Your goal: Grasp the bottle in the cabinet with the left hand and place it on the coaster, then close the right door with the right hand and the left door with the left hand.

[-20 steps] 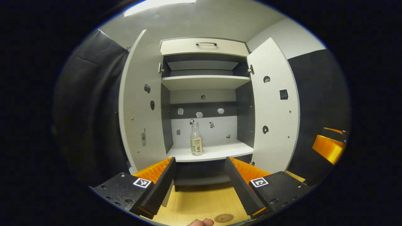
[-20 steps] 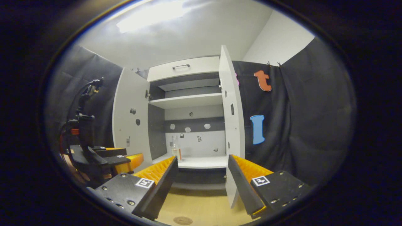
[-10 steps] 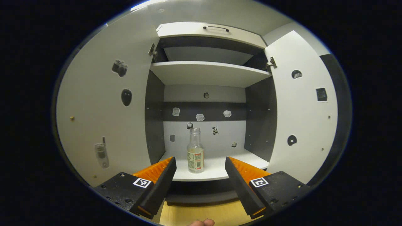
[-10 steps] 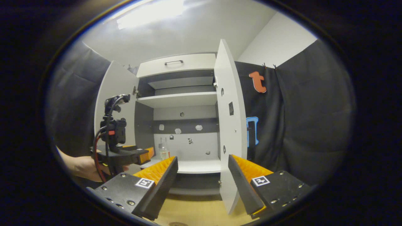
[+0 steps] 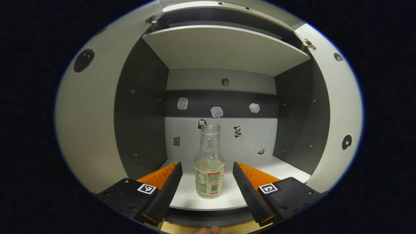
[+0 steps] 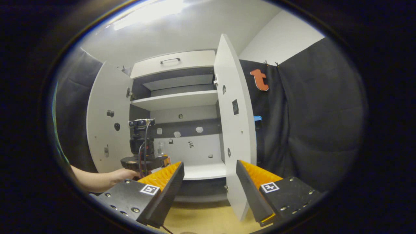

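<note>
Place: a recording booth dressed as a home corner, not a lived-in room.
Walls: black cloth (image 6: 308, 123) hangs in folds on the right and left, pinned up against a plain white wall (image 6: 279, 42).
Furniture: one white cabinet (image 6: 172, 100) with dark inner sides, both doors open, a drawer (image 6: 169, 63) with a handle on top.
Markers: small stickers (image 5: 216, 111) dot the far panel and the doors.
Floor: pale wood (image 6: 204, 221), near.
Light: a ceiling panel (image 6: 146, 16).

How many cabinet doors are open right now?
2. The left door swings out at the cabinet's left, the right door at its right. The bottle stands between them on the lower shelf.
</note>
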The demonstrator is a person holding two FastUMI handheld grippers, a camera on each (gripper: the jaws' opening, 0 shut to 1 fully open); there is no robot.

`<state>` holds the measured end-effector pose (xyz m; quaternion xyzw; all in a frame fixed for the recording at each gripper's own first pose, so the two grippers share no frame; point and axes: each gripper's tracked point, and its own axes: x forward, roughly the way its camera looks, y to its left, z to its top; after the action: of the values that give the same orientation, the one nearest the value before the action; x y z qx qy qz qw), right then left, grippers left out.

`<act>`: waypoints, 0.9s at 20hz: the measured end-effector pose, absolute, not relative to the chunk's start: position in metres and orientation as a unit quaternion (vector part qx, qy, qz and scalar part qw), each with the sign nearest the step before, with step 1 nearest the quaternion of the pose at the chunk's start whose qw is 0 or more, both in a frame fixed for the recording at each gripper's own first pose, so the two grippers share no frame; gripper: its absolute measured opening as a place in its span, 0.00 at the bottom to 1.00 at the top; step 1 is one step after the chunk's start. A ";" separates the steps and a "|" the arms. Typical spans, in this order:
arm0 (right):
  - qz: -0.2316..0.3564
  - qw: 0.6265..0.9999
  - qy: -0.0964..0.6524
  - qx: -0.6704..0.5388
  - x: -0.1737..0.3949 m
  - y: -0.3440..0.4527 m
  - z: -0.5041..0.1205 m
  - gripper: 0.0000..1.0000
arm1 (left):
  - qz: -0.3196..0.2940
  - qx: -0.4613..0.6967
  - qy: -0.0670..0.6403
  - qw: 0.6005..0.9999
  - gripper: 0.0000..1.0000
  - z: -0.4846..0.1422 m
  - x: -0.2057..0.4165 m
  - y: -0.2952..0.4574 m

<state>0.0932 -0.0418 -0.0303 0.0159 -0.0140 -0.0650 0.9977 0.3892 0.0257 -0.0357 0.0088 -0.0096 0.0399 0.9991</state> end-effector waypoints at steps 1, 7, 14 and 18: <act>-0.071 0.997 -0.013 0.017 0.092 -0.044 -0.031 0.97 | 0.040 0.010 -0.005 0.999 0.99 -0.040 0.398 0.026; -0.087 0.996 -0.009 0.007 0.077 -0.052 -0.034 0.97 | -0.006 0.050 0.029 0.998 0.96 -0.051 0.437 0.017; -0.070 0.997 -0.009 0.020 0.050 -0.061 -0.030 0.98 | -0.021 0.050 -0.004 0.999 0.80 0.020 0.362 0.002; -0.047 0.999 -0.009 0.019 0.031 -0.065 -0.024 0.97 | -0.020 0.016 -0.024 0.999 0.80 0.050 0.301 -0.002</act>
<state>0.0310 -0.0646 -0.0240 0.0192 -0.0088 -0.0471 0.9987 0.3015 -0.0019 0.0500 0.0162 -0.0245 -0.0197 0.9994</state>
